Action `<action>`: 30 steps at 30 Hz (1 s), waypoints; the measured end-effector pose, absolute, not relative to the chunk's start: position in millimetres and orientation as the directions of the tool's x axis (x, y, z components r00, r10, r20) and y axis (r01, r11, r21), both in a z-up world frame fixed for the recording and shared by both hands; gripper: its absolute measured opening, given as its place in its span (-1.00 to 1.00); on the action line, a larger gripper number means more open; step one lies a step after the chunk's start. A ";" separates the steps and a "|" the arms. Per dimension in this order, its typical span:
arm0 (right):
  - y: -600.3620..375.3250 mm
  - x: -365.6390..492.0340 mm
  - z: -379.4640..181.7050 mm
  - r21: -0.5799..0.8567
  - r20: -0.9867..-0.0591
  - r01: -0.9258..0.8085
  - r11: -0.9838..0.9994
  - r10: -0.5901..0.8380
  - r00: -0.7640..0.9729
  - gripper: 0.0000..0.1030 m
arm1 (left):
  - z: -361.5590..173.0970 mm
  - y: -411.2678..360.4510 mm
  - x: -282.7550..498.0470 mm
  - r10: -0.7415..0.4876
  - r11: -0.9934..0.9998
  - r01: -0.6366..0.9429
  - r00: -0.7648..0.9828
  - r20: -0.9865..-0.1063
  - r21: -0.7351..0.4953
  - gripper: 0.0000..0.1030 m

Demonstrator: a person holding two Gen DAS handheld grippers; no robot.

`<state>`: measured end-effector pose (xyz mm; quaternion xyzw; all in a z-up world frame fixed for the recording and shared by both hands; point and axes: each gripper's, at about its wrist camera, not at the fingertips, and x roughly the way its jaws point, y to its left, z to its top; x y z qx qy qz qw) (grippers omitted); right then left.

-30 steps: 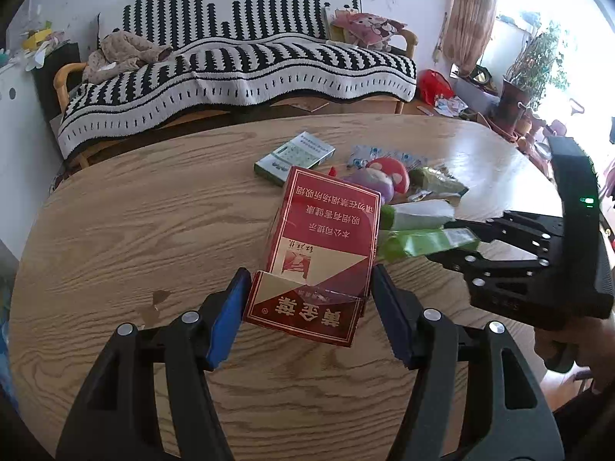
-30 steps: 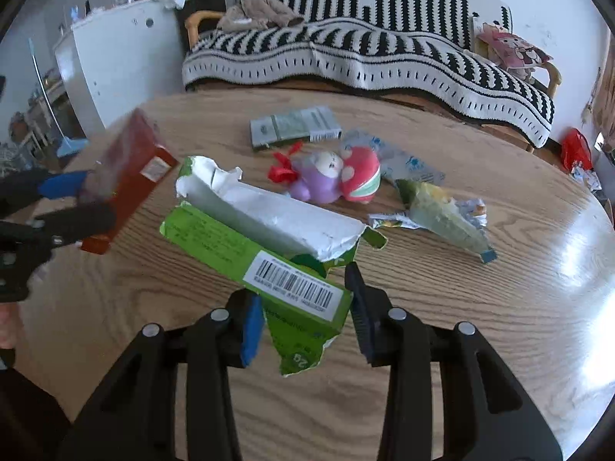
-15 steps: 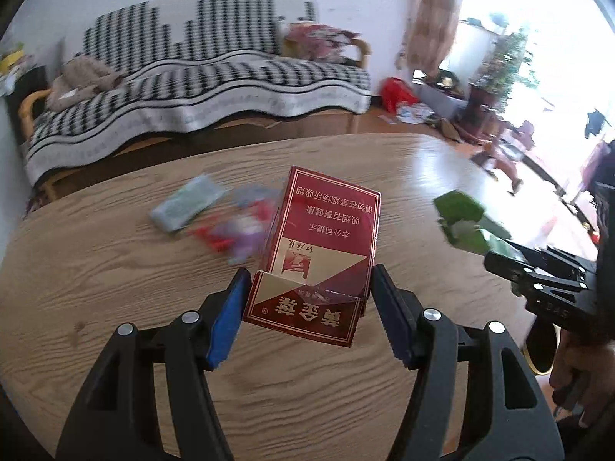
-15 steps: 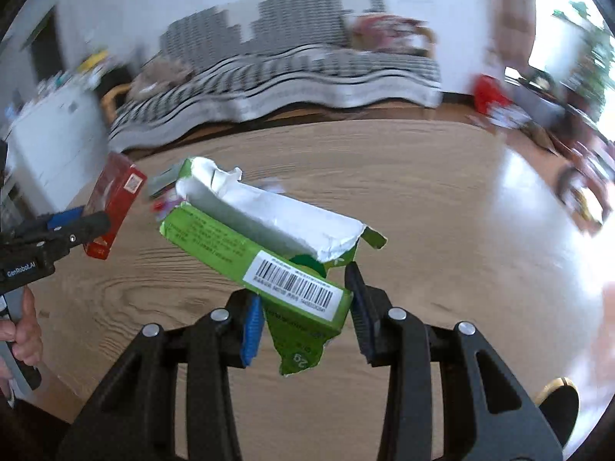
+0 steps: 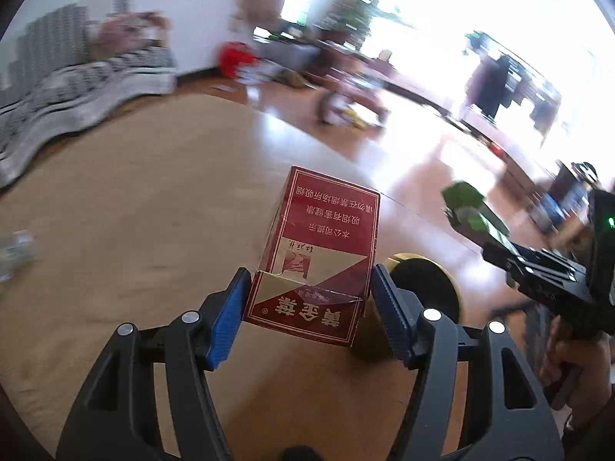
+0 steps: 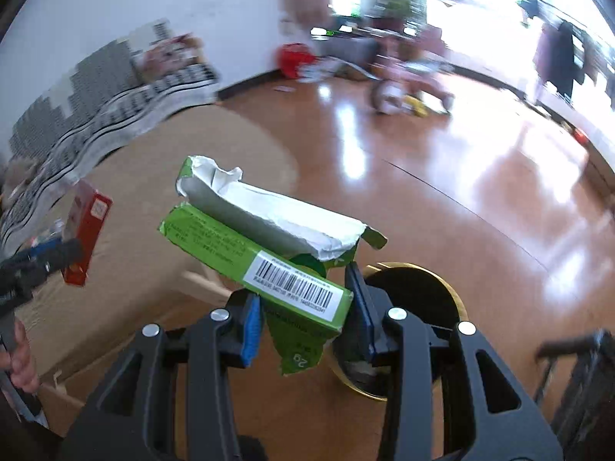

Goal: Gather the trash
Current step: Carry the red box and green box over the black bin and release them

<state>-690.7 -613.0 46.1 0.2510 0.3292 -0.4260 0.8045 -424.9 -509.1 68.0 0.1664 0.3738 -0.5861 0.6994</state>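
Left wrist view. Item: red cigarette pack, gold-lettered, clamped at its lower sides between the blue pads of the left claw, held above the counter edge. Bin: black trash can with gold rim, on the floor just behind the right pad, interior dark, contents not discernible. Surface: round wooden counter; glossy wooden floor beyond. Room: striped sofa cover far left, all blurred. Right claw at the right edge, carrying a green carton.

Right wrist view. Item: torn green carton, barcode label facing up, white lining exposed, pinched between the right claw pads over the floor. Trash can directly behind the claw, partly hidden. Left claw at the left edge, gripping the red pack above the counter. A hand wraps its handle.
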 end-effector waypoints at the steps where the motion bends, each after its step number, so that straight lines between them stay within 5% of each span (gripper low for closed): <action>1: -617.0 -707.6 42.0 0.124 -0.749 0.864 0.487 -0.525 0.404 -0.23 | 60.2 -523.7 -447.1 -0.688 0.221 0.954 0.004 -0.726 -0.204 0.22; 10: -643.0 -788.6 0.9 0.131 -0.794 0.918 0.373 -0.514 0.323 -0.23 | 2.9 -584.8 -547.1 -0.606 0.046 0.981 -0.123 -0.786 -0.190 0.22; 30: -663.8 -797.1 -31.1 0.146 -0.823 0.924 0.353 -0.475 0.311 -0.22 | -37.5 -614.8 -555.4 -0.563 0.029 0.975 -0.167 -0.810 -0.221 0.22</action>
